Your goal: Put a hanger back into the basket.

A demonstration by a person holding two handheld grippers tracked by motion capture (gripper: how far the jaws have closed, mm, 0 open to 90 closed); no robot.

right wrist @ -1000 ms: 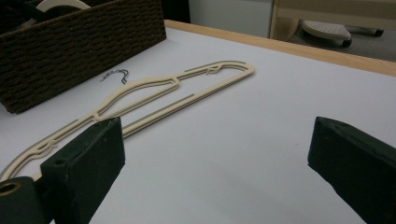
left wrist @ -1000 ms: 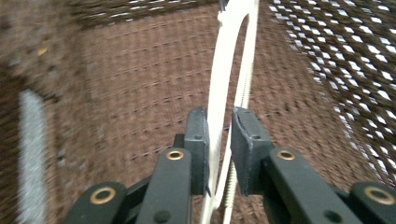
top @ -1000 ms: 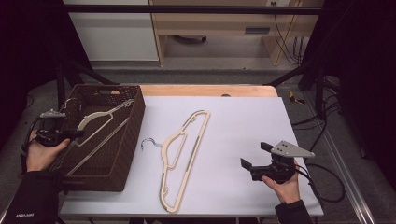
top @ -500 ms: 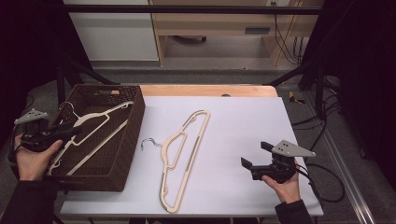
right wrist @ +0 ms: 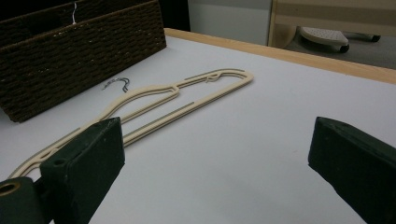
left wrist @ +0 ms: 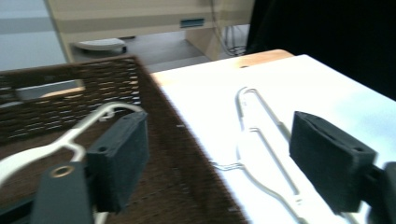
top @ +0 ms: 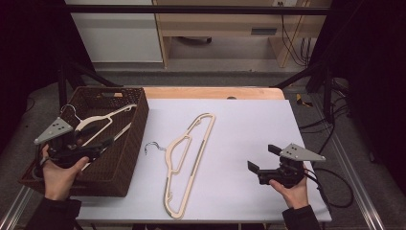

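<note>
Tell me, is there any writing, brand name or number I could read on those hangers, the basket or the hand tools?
None can be read: the hanger on the table, the hanger in the basket, the wicker basket and both grippers bear no legible text.
A small dark plate on the wooden furniture behind is too blurred to read.
</note>
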